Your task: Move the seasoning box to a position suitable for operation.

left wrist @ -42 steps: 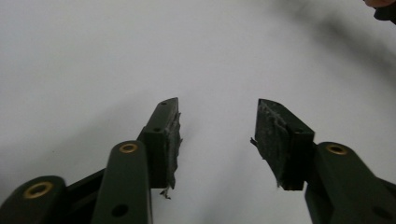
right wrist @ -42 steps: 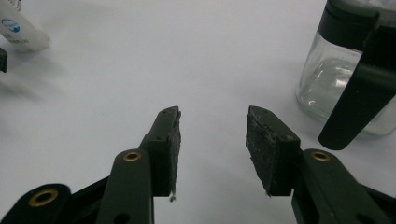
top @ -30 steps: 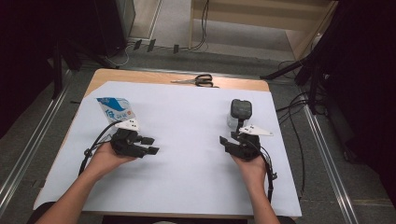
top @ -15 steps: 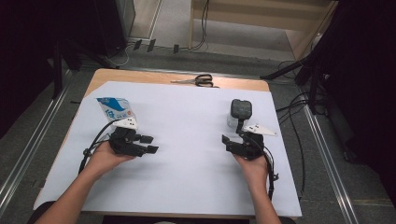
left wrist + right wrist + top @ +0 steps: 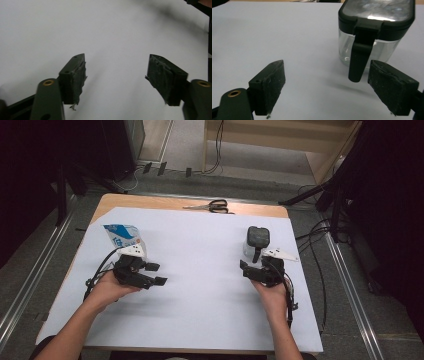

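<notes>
A clear container (image 5: pixel 256 240) with a black lid and a hanging black latch stands on the white sheet (image 5: pixel 200 250) at the right. My right gripper (image 5: pixel 256 265) sits just short of it, pointing at it. Its jaws have just been opening and stand open. In the right gripper view the container (image 5: pixel 374 30) is close ahead of the right gripper (image 5: pixel 327 63), untouched by the pads. A blue-and-white bag (image 5: pixel 122 236) stands at the left, behind my left gripper (image 5: pixel 156 273). The left gripper (image 5: pixel 116 58) has also just been opening and holds nothing over the bare sheet.
Black-handled scissors (image 5: pixel 212 206) lie on the wooden table strip (image 5: pixel 150 202) beyond the sheet's far edge. Cables trail from both grippers. Floor rails run along both sides of the table.
The jaws of both grippers stand wider apart than a second ago. Both hands have kept their places, and the bag and container have not moved.
</notes>
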The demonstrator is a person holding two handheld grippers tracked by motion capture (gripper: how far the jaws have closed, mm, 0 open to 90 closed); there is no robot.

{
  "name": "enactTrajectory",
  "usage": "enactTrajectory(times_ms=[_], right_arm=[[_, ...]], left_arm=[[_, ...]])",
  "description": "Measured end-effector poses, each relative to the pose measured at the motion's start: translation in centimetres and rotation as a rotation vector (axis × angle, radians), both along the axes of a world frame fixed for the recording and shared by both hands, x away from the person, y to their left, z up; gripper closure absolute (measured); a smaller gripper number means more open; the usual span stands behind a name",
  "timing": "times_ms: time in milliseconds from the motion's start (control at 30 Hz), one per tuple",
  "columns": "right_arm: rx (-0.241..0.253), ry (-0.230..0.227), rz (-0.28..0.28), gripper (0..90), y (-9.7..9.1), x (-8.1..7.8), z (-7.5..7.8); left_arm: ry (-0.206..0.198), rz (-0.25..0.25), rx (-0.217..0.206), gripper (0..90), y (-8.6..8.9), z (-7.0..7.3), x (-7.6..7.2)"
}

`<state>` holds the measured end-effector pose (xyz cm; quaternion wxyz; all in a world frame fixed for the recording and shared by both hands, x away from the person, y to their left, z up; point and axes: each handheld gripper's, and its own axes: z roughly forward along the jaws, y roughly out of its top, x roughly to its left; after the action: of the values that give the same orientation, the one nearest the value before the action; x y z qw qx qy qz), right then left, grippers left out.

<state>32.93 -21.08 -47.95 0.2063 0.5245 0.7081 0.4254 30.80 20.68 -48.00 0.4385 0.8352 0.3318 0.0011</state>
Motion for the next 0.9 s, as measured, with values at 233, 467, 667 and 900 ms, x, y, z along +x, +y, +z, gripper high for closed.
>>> enactTrajectory(times_ms=[233,467,667,900], right_arm=[[-0.005,-0.009,-0.04,14.9,-0.7,0.8,0.2],[-0.013,0.0,-0.073,12.5,-1.1,2.3,0.4],[-0.033,0.007,-0.093,8.3,-1.0,3.8,0.5],[-0.041,0.008,-0.121,6.4,-0.8,5.6,0.6]], left_arm=[[0.003,0.003,-0.046,19.7,0.4,0.6,-0.2],[0.005,0.011,-0.043,24.4,0.7,0.6,-0.2],[0.011,0.035,-0.06,21.4,0.8,0.8,-0.2],[0.012,0.022,-0.047,22.2,0.8,0.6,-0.2]])
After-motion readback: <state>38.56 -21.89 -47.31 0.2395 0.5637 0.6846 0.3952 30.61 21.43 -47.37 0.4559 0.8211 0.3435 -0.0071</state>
